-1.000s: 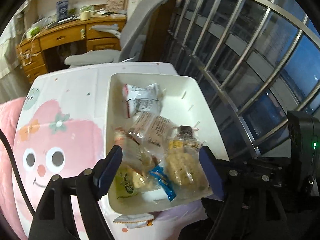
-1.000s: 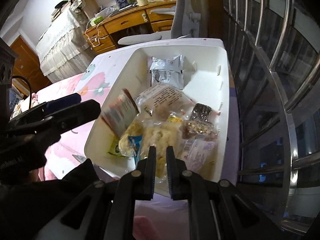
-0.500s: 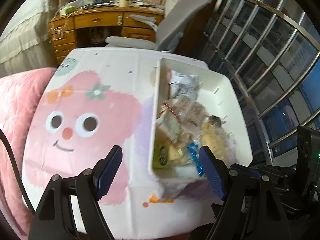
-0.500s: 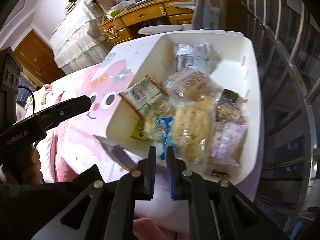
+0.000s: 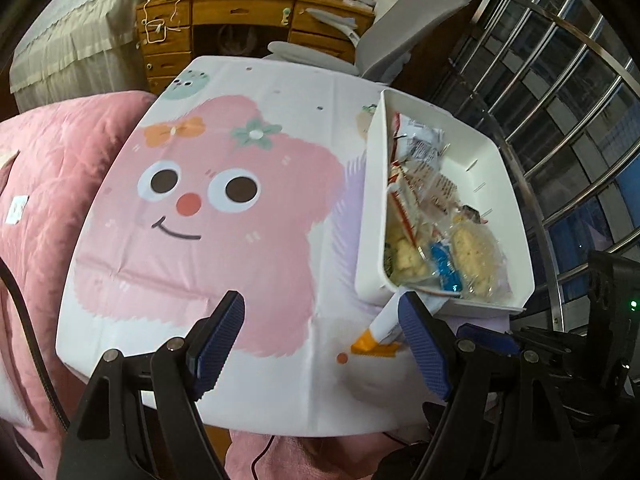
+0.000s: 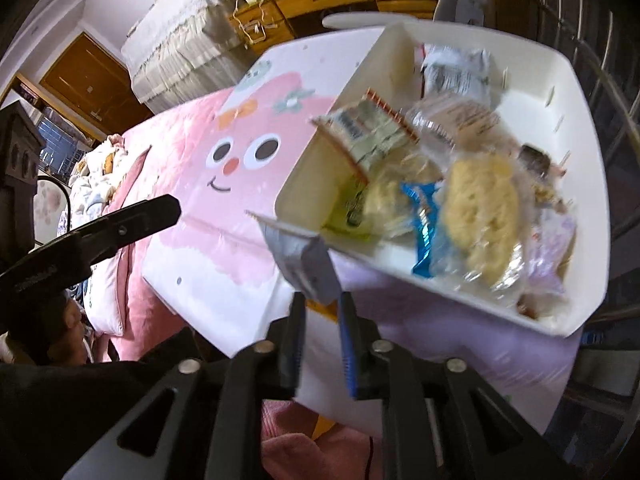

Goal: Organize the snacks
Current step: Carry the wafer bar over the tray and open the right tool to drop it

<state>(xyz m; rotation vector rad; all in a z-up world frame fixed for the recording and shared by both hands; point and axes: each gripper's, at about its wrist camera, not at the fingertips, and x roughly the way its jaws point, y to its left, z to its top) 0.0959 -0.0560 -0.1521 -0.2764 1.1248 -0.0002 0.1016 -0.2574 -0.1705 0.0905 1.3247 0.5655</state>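
Observation:
A white bin [image 5: 496, 184] [image 6: 576, 120] full of wrapped snacks sits on the right side of a small table with a pink cartoon-face cloth [image 5: 208, 208] [image 6: 240, 160]. A white and orange snack packet [image 5: 382, 330] [image 6: 304, 264] lies on the cloth against the bin's near edge. My right gripper [image 6: 322, 308] is narrowly parted with the packet's end between its fingers; whether it grips is unclear. My left gripper [image 5: 320, 320] is open and empty above the near table edge, left of the bin.
A pink quilt [image 5: 48, 184] lies left of the table. A wooden desk [image 5: 240, 28] and a grey office chair [image 5: 400, 44] stand behind it. A metal window grille [image 5: 560, 92] runs along the right, close to the bin.
My left gripper has pulled back and swung left, from over the bin to the near table edge. My right gripper's fingers have parted slightly, and the packet now sits between them.

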